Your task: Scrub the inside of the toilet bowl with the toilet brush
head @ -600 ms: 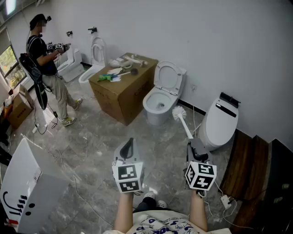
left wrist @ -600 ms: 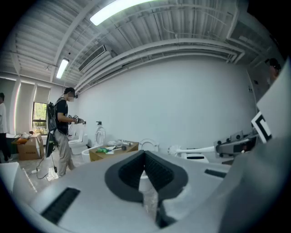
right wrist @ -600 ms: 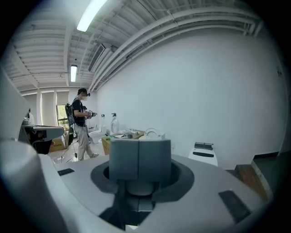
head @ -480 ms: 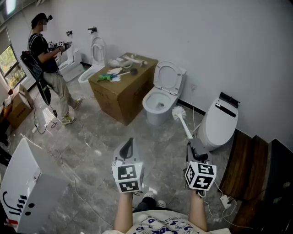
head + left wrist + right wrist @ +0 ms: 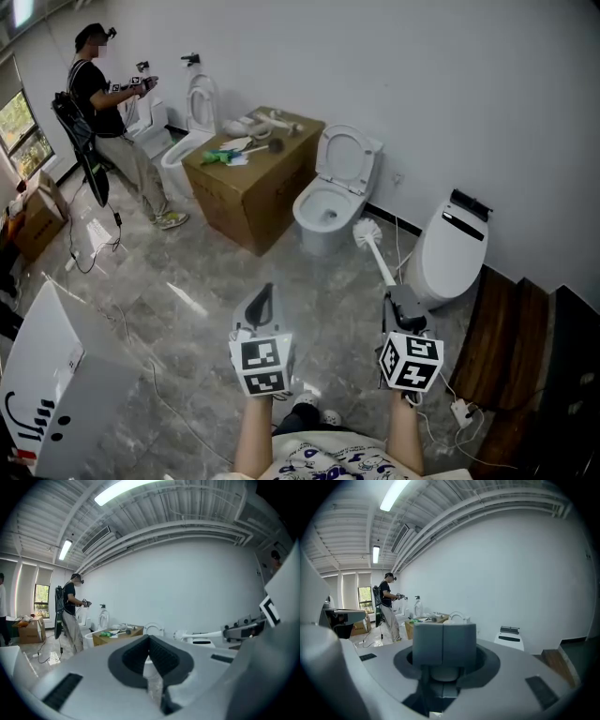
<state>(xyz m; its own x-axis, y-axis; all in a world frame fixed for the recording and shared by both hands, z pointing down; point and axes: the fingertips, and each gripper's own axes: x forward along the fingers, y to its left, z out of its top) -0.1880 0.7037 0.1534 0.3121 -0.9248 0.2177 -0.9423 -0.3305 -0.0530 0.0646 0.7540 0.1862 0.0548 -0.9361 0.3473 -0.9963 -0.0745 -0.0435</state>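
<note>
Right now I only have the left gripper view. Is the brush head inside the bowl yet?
Observer: No. In the head view the toilet brush has its head beside the open toilet, outside the rim.
Operator: What holds it?
Observer: The right gripper; its own view shows the jaws shut on it.
Operator: Is the bowl uncovered?
Observer: Yes, the lid stands raised.
</note>
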